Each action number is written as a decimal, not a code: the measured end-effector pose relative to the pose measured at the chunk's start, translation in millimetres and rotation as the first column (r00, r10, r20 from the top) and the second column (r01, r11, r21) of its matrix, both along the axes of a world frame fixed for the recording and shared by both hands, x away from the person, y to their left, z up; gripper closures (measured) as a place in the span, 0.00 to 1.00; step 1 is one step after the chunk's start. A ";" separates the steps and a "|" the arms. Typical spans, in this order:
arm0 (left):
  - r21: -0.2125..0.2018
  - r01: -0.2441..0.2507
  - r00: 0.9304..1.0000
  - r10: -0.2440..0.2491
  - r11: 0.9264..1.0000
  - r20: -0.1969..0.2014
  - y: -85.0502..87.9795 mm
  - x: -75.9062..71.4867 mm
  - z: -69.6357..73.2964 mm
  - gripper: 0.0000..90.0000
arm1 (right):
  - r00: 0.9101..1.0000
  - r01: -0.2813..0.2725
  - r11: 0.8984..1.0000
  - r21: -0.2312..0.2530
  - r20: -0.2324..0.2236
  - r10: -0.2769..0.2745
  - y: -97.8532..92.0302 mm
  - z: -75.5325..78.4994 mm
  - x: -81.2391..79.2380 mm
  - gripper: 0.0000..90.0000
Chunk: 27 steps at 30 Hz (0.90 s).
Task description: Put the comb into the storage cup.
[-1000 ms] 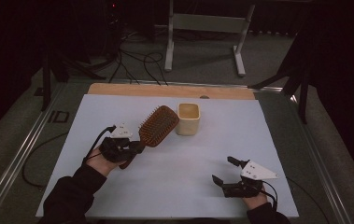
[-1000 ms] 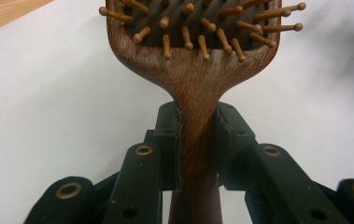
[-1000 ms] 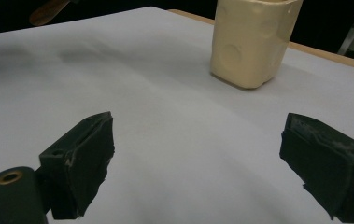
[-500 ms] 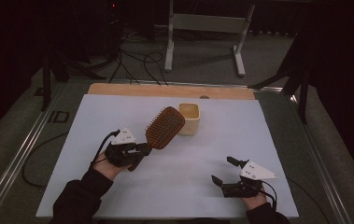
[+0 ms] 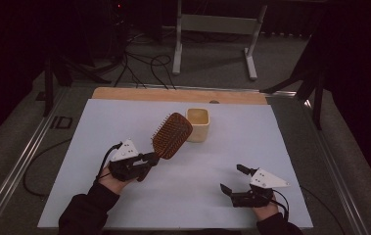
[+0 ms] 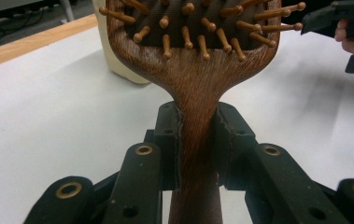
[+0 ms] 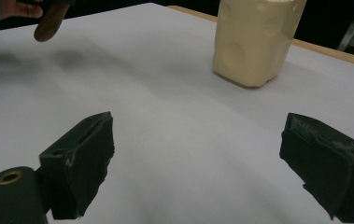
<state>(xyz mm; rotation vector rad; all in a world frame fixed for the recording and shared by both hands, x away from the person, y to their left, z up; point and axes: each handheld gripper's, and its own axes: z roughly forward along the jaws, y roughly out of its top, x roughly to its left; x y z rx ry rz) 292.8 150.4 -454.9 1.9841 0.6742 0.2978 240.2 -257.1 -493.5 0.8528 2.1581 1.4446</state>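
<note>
- Left gripper [image 5: 146, 160] is clamping the brush [image 5: 172, 135] by its handle; in the left gripper view the jaws are pressing both sides of the wooden neck [image 6: 197, 121], just below the head.
- Brush head is tilting up and away from the left gripper, bristles [image 6: 198, 28] facing that gripper's camera, off the sheet as far as the high view lets me tell.
- Cup [image 5: 197, 124] is sitting just past the brush head, upright, touching or nearly touching it in the high view; hard to say which.
- Right gripper [image 5: 233, 180] is hovering low over the white sheet [image 5: 290, 147], jaws spread wide with nothing between them.
- In the right gripper view the cup [image 7: 254, 39] is standing ahead and to the right of that gripper, well apart.
- Left hand [image 5: 117, 180] is wrapping the left gripper body; right hand [image 5: 264, 211] is holding the right one from behind.
- Wooden table edge [image 5: 124, 94] is lying beyond the cup.
</note>
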 end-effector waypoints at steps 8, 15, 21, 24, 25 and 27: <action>0.003 -0.002 1.000 0.002 1.000 0.001 1.8 -1.5 -8.7 0.82 | 1.000 0.013 1.000 0.005 -0.003 -0.013 4.8 12.7 -1.5 0.11; 0.003 0.000 1.000 0.000 1.000 0.006 2.0 -2.4 -9.9 0.82 | 0.999 0.040 0.999 0.001 -0.032 -0.040 14.1 33.3 -3.5 0.11; -0.005 0.002 1.000 -0.002 1.000 0.015 1.6 -3.0 -9.7 0.82 | 0.999 0.033 0.998 0.045 -0.026 -0.032 18.7 58.4 -0.6 0.11; -0.003 0.002 1.000 -0.002 1.000 0.018 1.7 -3.2 -9.4 0.82 | 0.999 0.031 0.998 0.047 -0.013 -0.030 22.5 69.3 1.8 0.11; -0.003 0.002 1.000 -0.002 1.000 0.021 1.8 -3.2 -9.3 0.82 | 1.000 0.030 0.998 0.050 -0.005 -0.030 23.6 72.6 3.1 0.11; -0.003 0.001 1.000 -0.001 1.000 0.020 2.2 -2.6 -9.0 0.82 | 0.999 0.040 0.998 0.050 -0.002 -0.040 25.7 79.0 6.0 0.11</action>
